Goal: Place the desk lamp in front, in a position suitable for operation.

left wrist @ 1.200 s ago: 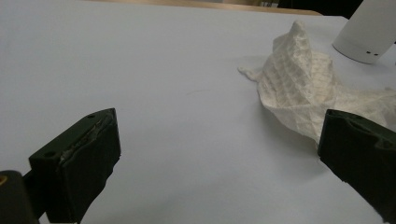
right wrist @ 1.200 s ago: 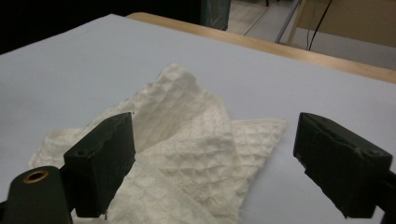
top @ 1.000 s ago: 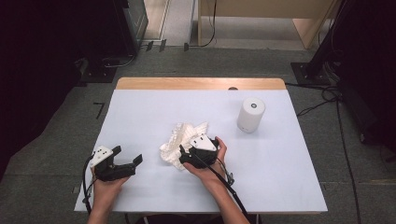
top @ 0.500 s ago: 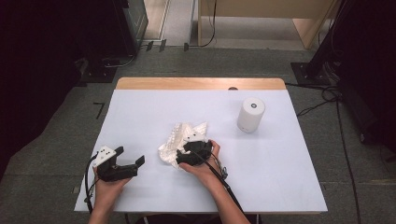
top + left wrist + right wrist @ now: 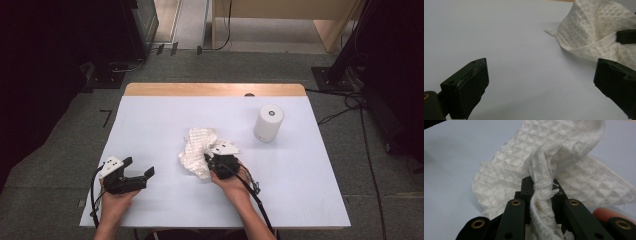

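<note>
White waffle-weave cloth (image 5: 197, 150) lies crumpled mid-table.

The black two-jaw left gripper (image 5: 134, 176) is held low near the front left of the surface, jaws spread wide with nothing between them. The black two-jaw right gripper (image 5: 207, 159) is held mid-surface, forearm angled in from the bottom edge. Its jaws have just been closing and are clamped on a bunched fold of white waffle-weave cloth (image 5: 541, 195).
</note>
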`<state>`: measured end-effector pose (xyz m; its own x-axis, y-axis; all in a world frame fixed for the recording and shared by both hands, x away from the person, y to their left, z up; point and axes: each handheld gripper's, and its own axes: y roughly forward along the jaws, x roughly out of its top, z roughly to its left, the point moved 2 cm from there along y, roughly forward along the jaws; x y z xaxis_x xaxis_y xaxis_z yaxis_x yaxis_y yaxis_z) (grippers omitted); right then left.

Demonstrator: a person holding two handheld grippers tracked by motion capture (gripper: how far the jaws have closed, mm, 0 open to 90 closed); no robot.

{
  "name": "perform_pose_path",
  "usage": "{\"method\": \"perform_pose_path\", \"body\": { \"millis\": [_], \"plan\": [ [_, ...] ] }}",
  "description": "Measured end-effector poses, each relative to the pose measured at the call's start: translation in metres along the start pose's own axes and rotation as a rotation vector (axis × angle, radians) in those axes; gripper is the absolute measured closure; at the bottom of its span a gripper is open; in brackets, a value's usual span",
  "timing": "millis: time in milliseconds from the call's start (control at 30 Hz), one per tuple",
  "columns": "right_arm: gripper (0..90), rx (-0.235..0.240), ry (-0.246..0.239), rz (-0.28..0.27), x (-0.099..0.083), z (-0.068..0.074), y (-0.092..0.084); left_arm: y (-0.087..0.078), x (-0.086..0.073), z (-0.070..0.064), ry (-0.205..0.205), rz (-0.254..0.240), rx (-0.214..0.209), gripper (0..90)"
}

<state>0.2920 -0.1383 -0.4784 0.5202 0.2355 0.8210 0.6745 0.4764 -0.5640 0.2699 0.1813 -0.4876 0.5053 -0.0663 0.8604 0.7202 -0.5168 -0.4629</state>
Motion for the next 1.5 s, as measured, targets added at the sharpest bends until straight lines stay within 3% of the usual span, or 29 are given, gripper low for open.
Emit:
{"method": "perform_pose_path", "body": {
  "millis": [33, 67, 100, 167, 200, 233, 333, 367, 400, 433, 467, 533, 567, 633, 700, 833, 1033, 1267, 1500],
  "plan": [
    [78.2, -0.002, -0.008, -0.009, -0.002, -0.007, -0.016, 0.000, 0.000, -0.001, 0.000, 0.001, -0.002, 0.0],
    [78.2, -0.002, -0.008, -0.009, -0.002, -0.007, -0.016, 0.000, 0.000, -0.002, 0.005, 0.002, -0.003, 0.0],
    [78.2, -0.006, -0.024, -0.004, -0.007, -0.014, -0.031, 0.001, 0.000, -0.003, 0.012, 0.006, -0.007, 0.0],
    [78.2, -0.008, -0.025, -0.002, -0.010, -0.018, -0.039, 0.001, 0.000, -0.004, 0.012, 0.005, -0.007, 0.0],
    [78.1, -0.014, -0.020, 0.002, -0.017, -0.027, -0.053, 0.001, 0.000, -0.004, 0.015, 0.005, -0.008, 0.0],
    [78.1, -0.014, -0.020, 0.002, -0.017, -0.027, -0.053, 0.001, 0.000, -0.004, 0.013, 0.006, -0.010, 0.0],
    [78.1, -0.029, -0.002, 0.002, -0.027, -0.043, -0.072, 0.001, 0.000, -0.004, 0.007, 0.003, -0.011, 0.0],
    [78.1, -0.039, 0.015, 0.000, -0.032, -0.054, -0.084, 0.001, 0.000, -0.004, 0.006, 0.005, -0.011, 0.0],
    [78.1, -0.039, 0.015, 0.000, -0.032, -0.054, -0.084, 0.001, 0.000, -0.003, 0.006, 0.005, -0.012, 0.0],
    [76.7, -0.057, 0.045, -0.007, -0.037, -0.067, -0.093, 0.000, 0.000, -0.003, 0.005, 0.005, -0.012, 0.0],
    [76.7, -0.057, 0.045, -0.007, -0.037, -0.067, -0.093, 0.001, 0.000, -0.003, 0.005, 0.005, -0.013, 0.0],
    [63.5, -0.070, 0.083, -0.012, -0.042, -0.081, -0.099, 0.001, 0.000, -0.003, 0.005, 0.005, -0.012, 0.0],
    [50.1, -0.095, 0.097, -0.024, -0.044, -0.086, -0.102, 0.001, 0.000, -0.004, 0.006, 0.003, -0.012, 0.0],
    [35.9, -0.153, 0.116, -0.049, -0.045, -0.097, -0.108, 0.001, -0.001, -0.003, 0.006, 0.006, -0.012, 0.0],
    [25.8, -0.198, 0.149, -0.098, -0.039, -0.109, -0.118, 0.001, -0.001, -0.003, 0.006, 0.008, -0.012, 0.0],
    [18.7, -0.242, 0.142, -0.160, -0.023, -0.117, -0.126, 0.001, -0.001, -0.003, 0.005, 0.005, -0.010, 0.0],
    [10.0, -0.323, 0.151, -0.191, 0.000, -0.125, -0.115, 0.000, 0.000, -0.004, 0.004, -0.003, -0.011, 0.0],
    [0.5, -0.393, 0.206, -0.161, 0.025, -0.146, -0.078, -0.001, 0.000, -0.002, -0.001, -0.007, -0.013, 0.0],
    [0.0, -0.439, 0.236, -0.130, 0.035, -0.164, -0.055, 0.000, 0.000, -0.002, -0.007, -0.008, -0.017, 0.0]
  ]
}}
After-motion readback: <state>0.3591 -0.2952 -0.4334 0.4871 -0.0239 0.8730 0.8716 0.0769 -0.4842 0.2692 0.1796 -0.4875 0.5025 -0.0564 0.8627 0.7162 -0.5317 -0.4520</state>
